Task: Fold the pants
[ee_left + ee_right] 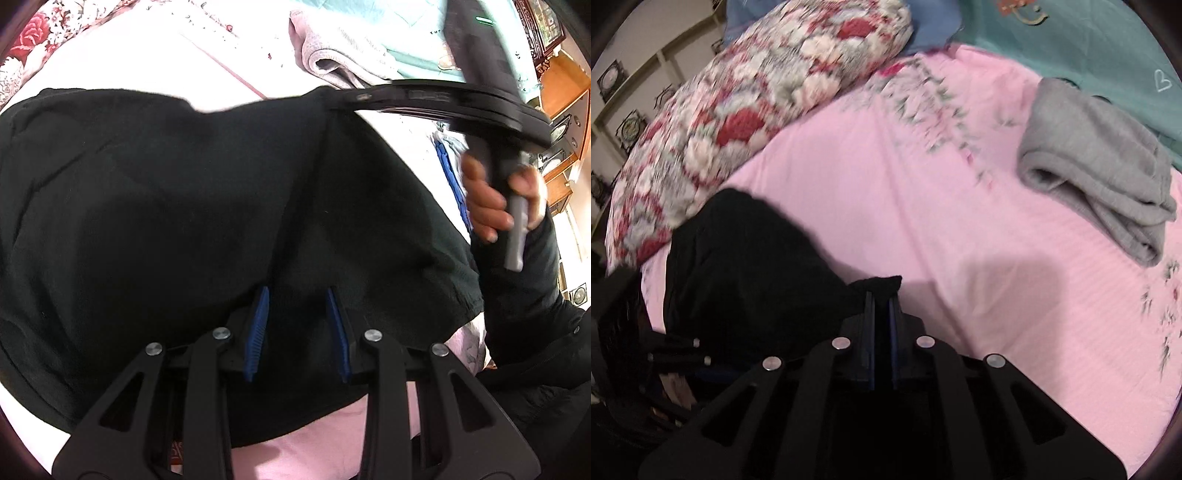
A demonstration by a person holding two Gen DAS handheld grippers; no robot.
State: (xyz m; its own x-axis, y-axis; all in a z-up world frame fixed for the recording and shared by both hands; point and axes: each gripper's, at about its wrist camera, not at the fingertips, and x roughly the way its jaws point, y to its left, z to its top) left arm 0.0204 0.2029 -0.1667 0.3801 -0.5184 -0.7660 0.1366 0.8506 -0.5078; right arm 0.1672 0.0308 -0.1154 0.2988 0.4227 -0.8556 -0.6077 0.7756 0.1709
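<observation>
Black pants [166, 206] lie spread over the pink bed sheet [303, 454] and fill most of the left wrist view. My left gripper [297, 295] hangs just above the cloth with its blue pads [258, 328] apart and nothing between them. My right gripper [882, 295] is shut on an edge of the black pants [738, 258], a tuft of cloth poking out past the tips. In the left wrist view the right gripper's fingers [364, 96] pinch the far edge of the pants, with the person's hand [487, 206] on its handle.
A folded grey garment [1097, 158] lies on the pink sheet [923, 221] at the right. A floral pillow [757, 96] lies at the upper left, and a teal cloth [1071, 37] behind. Wooden furniture [561, 92] stands beyond the bed.
</observation>
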